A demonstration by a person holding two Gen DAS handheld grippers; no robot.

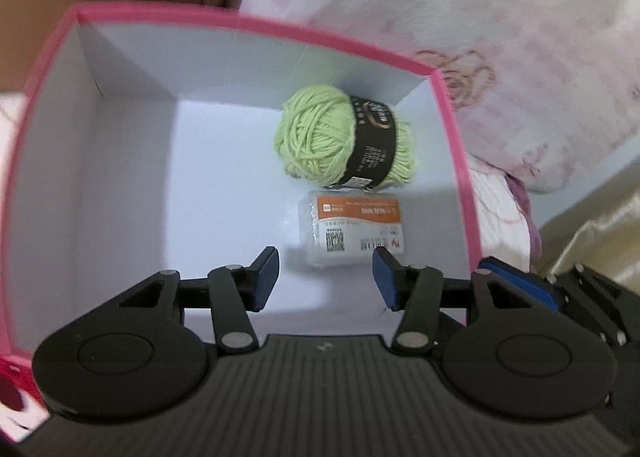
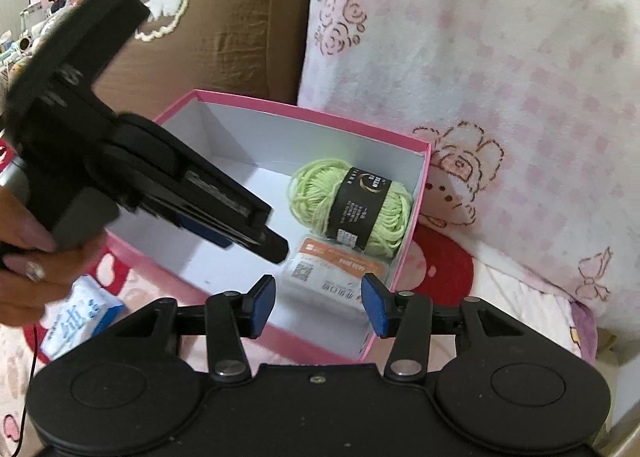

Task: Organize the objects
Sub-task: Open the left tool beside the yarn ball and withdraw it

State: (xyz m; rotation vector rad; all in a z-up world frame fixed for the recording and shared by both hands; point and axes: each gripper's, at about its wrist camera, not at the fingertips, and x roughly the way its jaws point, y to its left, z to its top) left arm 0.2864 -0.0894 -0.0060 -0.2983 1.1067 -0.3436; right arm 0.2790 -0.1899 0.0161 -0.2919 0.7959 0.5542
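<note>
A pink box [image 1: 256, 23] with a white inside holds a green yarn ball [image 1: 316, 137] with a black band and a clear packet [image 1: 352, 233] with an orange label, both at its right side. My left gripper [image 1: 326, 277] is open and empty, hovering above the box just short of the packet. In the right wrist view the box [image 2: 416, 217], the yarn [image 2: 352, 209] and the packet [image 2: 332, 277] show too. My right gripper [image 2: 318, 305] is open and empty over the box's near right corner. The left gripper [image 2: 276, 249] reaches into the box from the left.
The box sits on a pink and red patterned bedcover [image 2: 444, 269]. A white blanket with pink print [image 2: 500, 77] lies right and behind. A brown cushion [image 2: 224, 17] stands behind. A blue and white tissue pack [image 2: 76, 321] lies left of the box.
</note>
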